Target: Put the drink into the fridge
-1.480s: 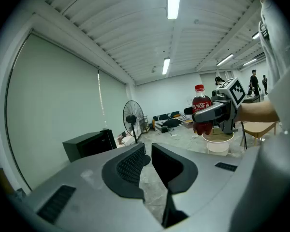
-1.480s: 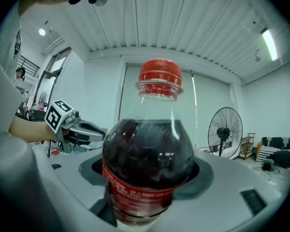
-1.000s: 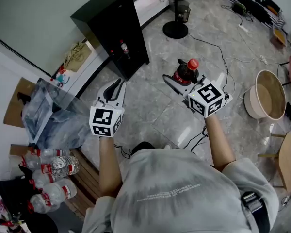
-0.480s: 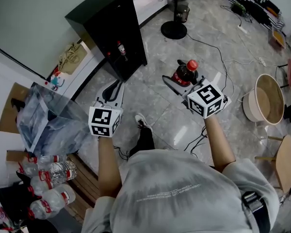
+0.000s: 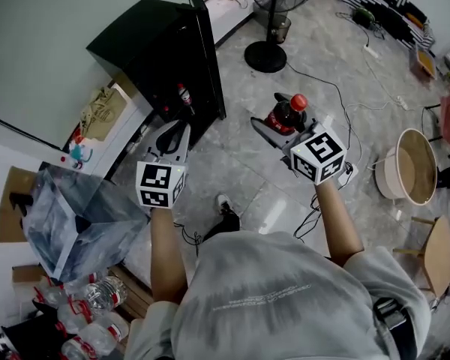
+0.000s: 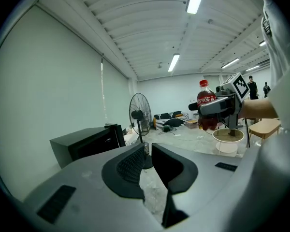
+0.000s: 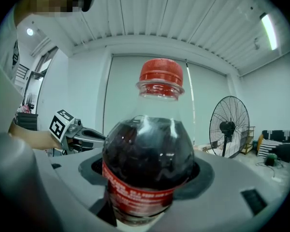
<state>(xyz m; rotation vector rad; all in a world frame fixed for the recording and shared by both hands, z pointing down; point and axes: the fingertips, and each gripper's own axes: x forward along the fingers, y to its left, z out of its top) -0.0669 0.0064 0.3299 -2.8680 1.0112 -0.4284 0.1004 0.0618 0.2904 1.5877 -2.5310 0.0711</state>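
可口可乐 is printed on the bottle (image 6: 206, 98).

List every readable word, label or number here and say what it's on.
Red label on the red-capped plastic bottle of dark cola: white Chinese characters, seemingly "可口可乐" in the left gripper view; its smaller print is blurred.
Back of the person's grey shirt: one faint printed line, too small to read.

Standing fan (image 5: 266, 54); basin (image 5: 416, 163); water bottles (image 5: 97, 325).
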